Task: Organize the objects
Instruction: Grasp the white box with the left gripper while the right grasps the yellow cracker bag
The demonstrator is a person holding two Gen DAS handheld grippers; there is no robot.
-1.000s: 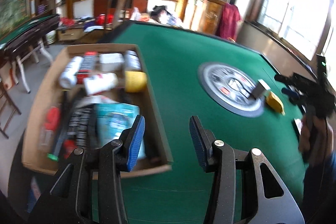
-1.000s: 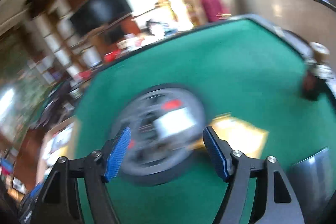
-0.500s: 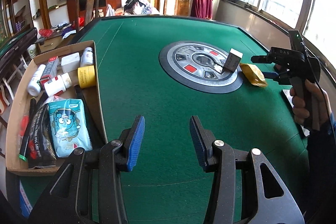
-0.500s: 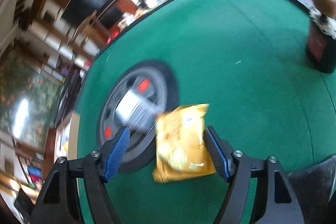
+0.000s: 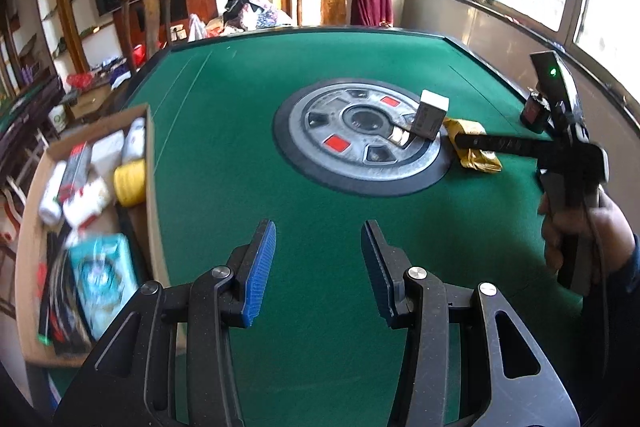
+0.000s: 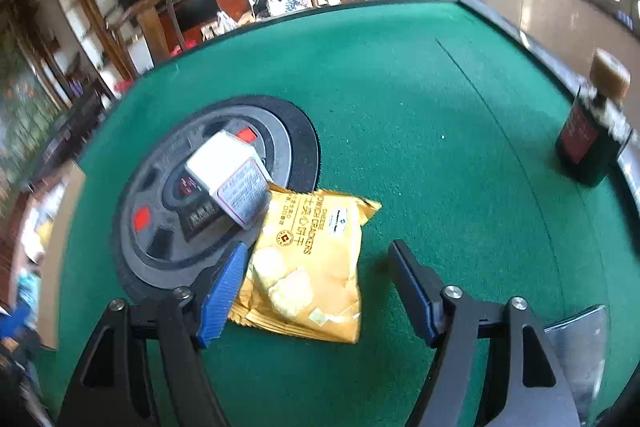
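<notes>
A yellow cracker packet lies on the green felt table, beside the round centre panel. My right gripper is open, its jaws either side of the packet's near end, not closed on it. A white box leans on the panel, touching the packet's far end. In the left wrist view the packet and box sit far right, with the right gripper over them. My left gripper is open and empty above bare felt.
A cardboard box at the table's left edge holds bottles, a yellow roll, a blue packet and other items. A dark bottle with a brown cap stands at the right edge. Chairs and shelves stand behind.
My right gripper has swung from the centre panel onto the yellow packet and come closer, straddling it. My left gripper's view has turned right, away from the cardboard box.
</notes>
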